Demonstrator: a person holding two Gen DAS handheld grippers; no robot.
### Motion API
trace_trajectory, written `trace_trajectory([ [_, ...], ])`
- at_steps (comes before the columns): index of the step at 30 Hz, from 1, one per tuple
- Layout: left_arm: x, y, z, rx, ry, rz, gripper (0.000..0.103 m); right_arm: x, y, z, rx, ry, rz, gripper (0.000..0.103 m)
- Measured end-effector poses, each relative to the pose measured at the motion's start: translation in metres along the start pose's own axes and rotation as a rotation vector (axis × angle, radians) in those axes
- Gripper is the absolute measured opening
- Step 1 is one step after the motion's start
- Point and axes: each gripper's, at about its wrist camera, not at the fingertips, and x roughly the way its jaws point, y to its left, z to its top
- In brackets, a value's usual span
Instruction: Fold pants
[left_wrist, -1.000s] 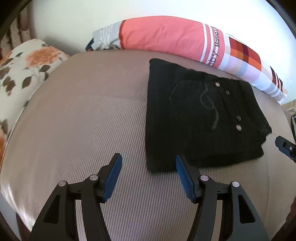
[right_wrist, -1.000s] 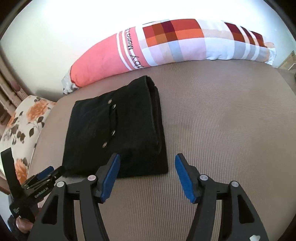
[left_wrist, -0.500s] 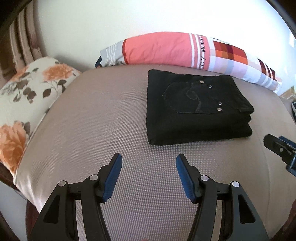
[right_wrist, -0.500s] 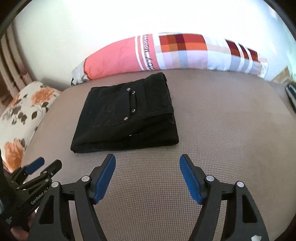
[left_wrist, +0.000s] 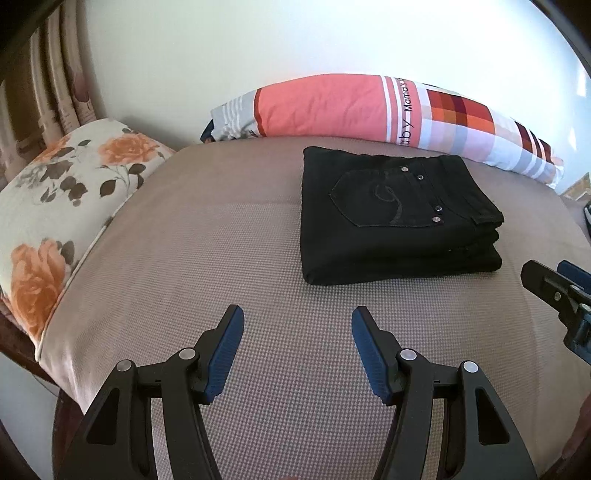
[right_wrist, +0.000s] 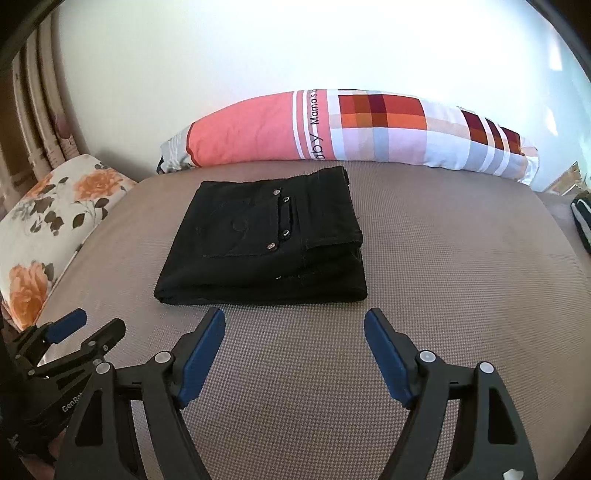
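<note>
Pants (left_wrist: 391, 218) lie as a compact black stack on the beige bed (left_wrist: 221, 258), back pocket and rivets facing up, just in front of the long striped pillow (left_wrist: 369, 110). In the right wrist view the stack sits square, layers roughly flush on the near edge.

Left gripper (left_wrist: 297, 350): jaws apart, nothing between the blue pads, clear of the cloth. Right gripper (right_wrist: 295, 354): jaws opening, nothing between them either; the pants sit just beyond its tips, not touching.

Judgement: folding looks finished or nearly so; the step in hand is release and retreat. To do it well, keep both tools off the fabric so no pad catches an edge and drags the top layer. If you tidy further, check the right-hand side of the stack, where the waistband layer stands slightly proud of the folds beneath; press down there rather than pulling sideways.

Containers: none in view. Nothing holds the pants but the bed surface. A floral cushion (left_wrist: 66, 206) sits at the far left, well apart from the stack.
</note>
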Motion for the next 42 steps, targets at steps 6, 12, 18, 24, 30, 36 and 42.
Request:
trace_trajectory([
  [6,-0.002,-0.001,-0.004,0.005,-0.001,0.007,0.062,0.001,0.0,-0.004,0.005,0.007,0.009,0.076],
  [12,-0.002,-0.002,-0.006,0.007,0.001,0.004,0.062,0.002,0.003,-0.006,-0.002,0.01,-0.001,0.077],
  [18,-0.002,-0.002,-0.008,0.012,0.003,0.0,0.062,0.004,0.006,-0.01,-0.016,0.018,0.004,0.077],
  [24,-0.002,-0.003,-0.009,0.011,0.004,0.003,0.062,0.005,0.01,-0.012,-0.035,0.021,-0.004,0.077],
  [30,-0.001,-0.003,-0.009,0.013,0.005,0.007,0.062,0.007,0.011,-0.012,-0.043,0.028,-0.005,0.077],
  [36,0.0,-0.003,-0.01,0.018,0.008,0.008,0.062,0.009,0.008,-0.012,-0.04,0.036,-0.011,0.077],
  [42,0.003,-0.003,-0.009,0.023,0.016,0.007,0.062,0.012,0.006,-0.013,-0.041,0.047,-0.026,0.077],
])
